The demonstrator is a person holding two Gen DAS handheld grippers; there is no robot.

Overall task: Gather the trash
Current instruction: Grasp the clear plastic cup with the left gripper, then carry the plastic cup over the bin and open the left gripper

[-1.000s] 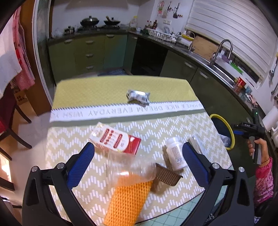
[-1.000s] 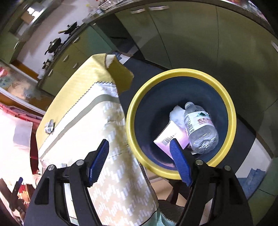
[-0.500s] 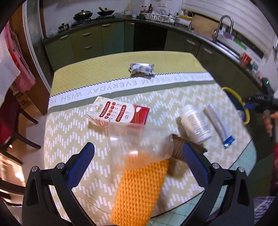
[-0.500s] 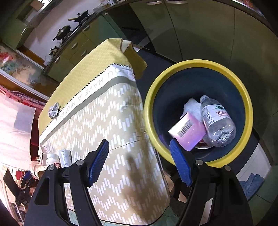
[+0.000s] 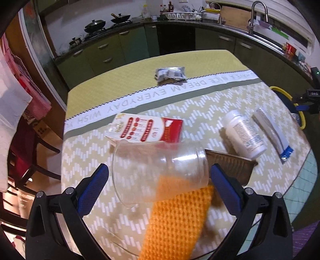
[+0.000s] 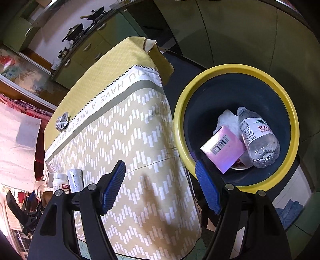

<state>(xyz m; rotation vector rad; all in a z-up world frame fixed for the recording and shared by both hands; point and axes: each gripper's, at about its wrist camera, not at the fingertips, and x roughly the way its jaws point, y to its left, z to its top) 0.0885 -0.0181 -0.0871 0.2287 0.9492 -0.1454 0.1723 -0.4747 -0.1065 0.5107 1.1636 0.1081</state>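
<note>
My left gripper (image 5: 158, 176) is open, its blue fingers on either side of a clear plastic cup (image 5: 158, 170) lying on its side on the table. The cup rests over an orange knitted mat (image 5: 178, 222) and a brown ridged tray (image 5: 230, 166). Behind lie a red-and-white carton (image 5: 148, 131), a white pill bottle (image 5: 244, 134), a tube (image 5: 272, 134) and a silver wrapper (image 5: 170, 74). My right gripper (image 6: 160, 188) is open and empty above the table edge beside the yellow-rimmed bin (image 6: 236, 69), which holds a water bottle (image 6: 258, 138) and a pink box (image 6: 224, 150).
The patterned tablecloth (image 6: 128, 140) hangs over the table edge next to the bin. Dark chairs (image 5: 26, 160) stand at the table's left. Green kitchen cabinets (image 5: 112, 52) and a sink (image 5: 258, 12) run along the back. The bin's rim (image 5: 288, 98) shows at the table's right.
My left gripper has moved in toward the clear cup, which now lies between its fingers. My right gripper has shifted from over the bin toward the table edge.
</note>
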